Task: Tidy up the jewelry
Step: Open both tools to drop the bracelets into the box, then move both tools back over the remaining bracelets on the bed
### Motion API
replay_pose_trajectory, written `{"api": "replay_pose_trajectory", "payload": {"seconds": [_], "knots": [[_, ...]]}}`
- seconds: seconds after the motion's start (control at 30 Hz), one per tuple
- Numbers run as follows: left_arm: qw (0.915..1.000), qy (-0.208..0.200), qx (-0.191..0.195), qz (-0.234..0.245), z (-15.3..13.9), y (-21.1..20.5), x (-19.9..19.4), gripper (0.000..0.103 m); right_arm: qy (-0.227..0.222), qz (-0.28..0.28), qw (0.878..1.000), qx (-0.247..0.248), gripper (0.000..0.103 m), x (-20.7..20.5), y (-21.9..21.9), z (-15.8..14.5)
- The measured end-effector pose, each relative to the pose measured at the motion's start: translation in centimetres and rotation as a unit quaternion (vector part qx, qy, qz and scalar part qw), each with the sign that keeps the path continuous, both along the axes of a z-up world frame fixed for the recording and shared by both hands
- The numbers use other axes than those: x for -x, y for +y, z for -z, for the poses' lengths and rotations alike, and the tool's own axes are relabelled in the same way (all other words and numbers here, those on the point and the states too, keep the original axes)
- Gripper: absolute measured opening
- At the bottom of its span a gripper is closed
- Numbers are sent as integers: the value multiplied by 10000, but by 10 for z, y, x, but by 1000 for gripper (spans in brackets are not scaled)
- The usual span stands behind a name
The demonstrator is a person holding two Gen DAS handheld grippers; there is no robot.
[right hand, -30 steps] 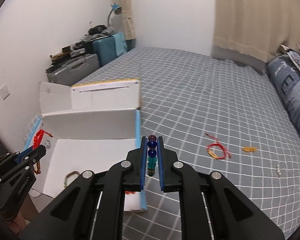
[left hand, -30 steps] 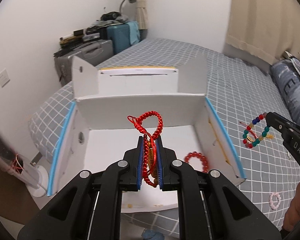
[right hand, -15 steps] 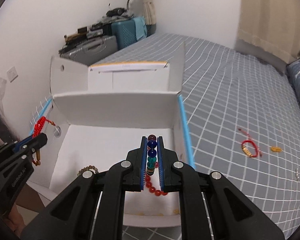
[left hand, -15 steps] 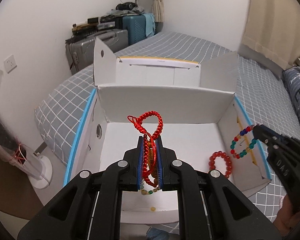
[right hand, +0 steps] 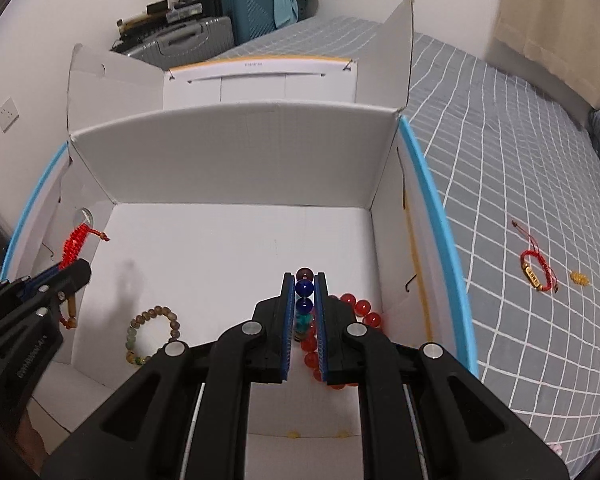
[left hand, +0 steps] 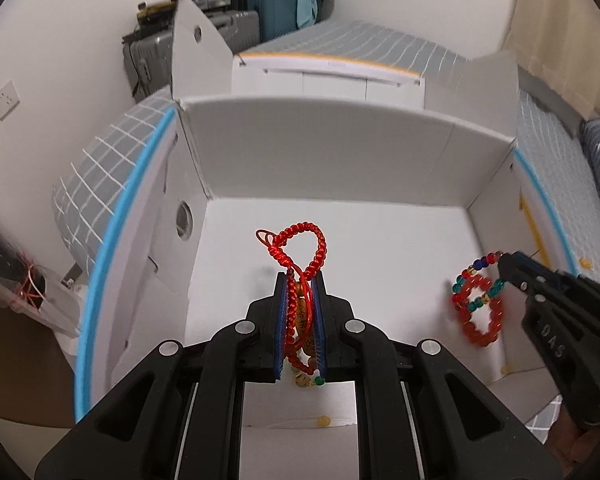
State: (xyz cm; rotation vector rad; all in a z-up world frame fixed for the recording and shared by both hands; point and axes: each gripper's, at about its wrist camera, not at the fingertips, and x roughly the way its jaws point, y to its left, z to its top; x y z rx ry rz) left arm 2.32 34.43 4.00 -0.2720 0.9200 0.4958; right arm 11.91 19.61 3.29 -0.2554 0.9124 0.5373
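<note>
Two bracelets are hanging over the open white box (left hand: 340, 160), one in each of my grippers. I am keeping the left gripper (left hand: 300, 280) closed narrow on a red braided cord bracelet (left hand: 300, 248), whose knotted loop is standing up past the fingertips above the near-left part of the box floor, while gold-coloured pieces on it are dangling between the blue pads. I am holding the right gripper (right hand: 304, 280) clamped on a multicoloured bead bracelet (right hand: 304, 290), with dark red, blue and teal beads lining up in the gap; from the left wrist view it is dangling as a ring over the near-right corner. A red bead bracelet (right hand: 360, 312) is lying on the floor directly beneath it, and a brown bead bracelet (right hand: 152, 334) is lying at the near left. On the grey checked bedspread (right hand: 520, 160), right of the box, another red cord bracelet (right hand: 536, 268) and a small yellow charm (right hand: 579, 278) are sitting well apart from the box.

The gripper bodies are covering the near edge of the box, the lower half of the braided bracelet is sitting hidden between the pads, and the dangling bead ring is blurring against the red beads behind it.
</note>
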Motion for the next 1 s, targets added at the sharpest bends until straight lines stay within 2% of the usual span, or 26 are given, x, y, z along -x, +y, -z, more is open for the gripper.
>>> {"api": "replay_pose_trajectory", "payload": {"seconds": [0.17, 0.23, 0.3, 0.33, 0.4, 0.47, 0.6, 0.8, 1.0], "knots": [[10000, 72, 16, 4, 4, 1, -1, 15, 80, -17, 9999, 66, 10, -1, 3, 5], [10000, 87, -17, 21, 3, -2, -1, 16, 118, -37, 9999, 56, 14, -2, 5, 5], [10000, 63, -44, 3, -1, -3, 1, 34, 98, -42, 9999, 20, 36, -2, 4, 2], [10000, 33, -70, -11, -3, -3, 3, 37, 98, -29, 9999, -29, 41, -1, 2, 0], [9999, -42, -123, -56, -7, -3, 6, 50, 59, 3, 9999, -82, 58, 0, -1, -5], [9998, -80, -168, -78, -10, -4, 9, 52, 2, 36, 10000, -74, 66, 1, -3, -10], [9996, -167, -201, -141, -16, -3, 13, 66, -157, 105, 9998, -67, 81, 6, -6, -20], [9986, -376, -302, -221, -29, -7, 20, 87, -343, 285, 9990, -94, 95, 6, -18, -29], [9981, -496, -353, -117, -39, -21, 18, 93, -453, 410, 9981, -121, 95, 8, -39, -39]]}}
